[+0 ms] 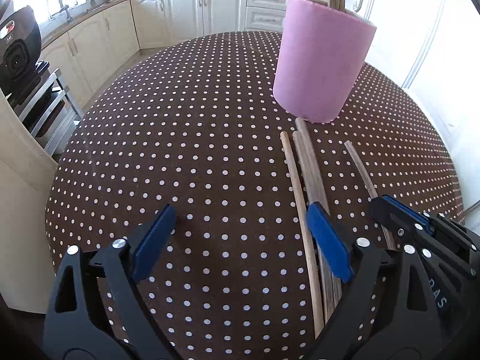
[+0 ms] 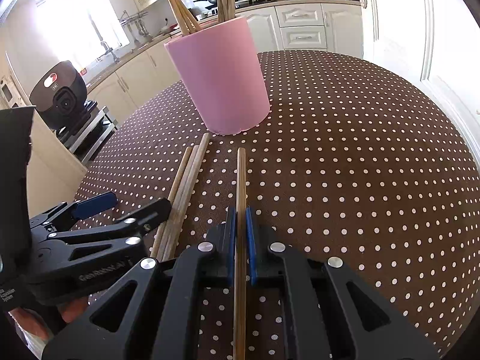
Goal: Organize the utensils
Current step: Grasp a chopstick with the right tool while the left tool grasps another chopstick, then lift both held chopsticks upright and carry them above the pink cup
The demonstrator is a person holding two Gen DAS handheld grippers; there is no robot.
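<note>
Right gripper (image 2: 240, 240) is clamped tight on a single chopstick (image 2: 241, 180), blue pads pinching it from both sides, the stick running straight forward toward the pink holder (image 2: 222, 84); its near end drops out of the bottom of the right wrist view, so where it ends is lost. Over on the left, the left gripper (image 1: 240, 228) stands with its fingers spread wide and nothing between the pads but dotted cloth; its right finger sits on top of the bundle of loose chopsticks (image 1: 306, 186) lying on the table (image 1: 195, 150). Three sticks in that bundle, side by side and touching, tips just short of the holder's base, their near ends covered by the gripper body. The holder stands upright with more chopsticks (image 2: 183, 12) leaning in it, about five by my count, but their tops are cut off by the frame edge and they overlap, so that count is shaky. Writing: white lettering on the left gripper's arm is too smeared to read, and the dark appliance (image 2: 60, 93) beyond the table edge carries a small label I cannot make out. A bit of hand (image 2: 45, 315) shows under the left gripper.
</note>
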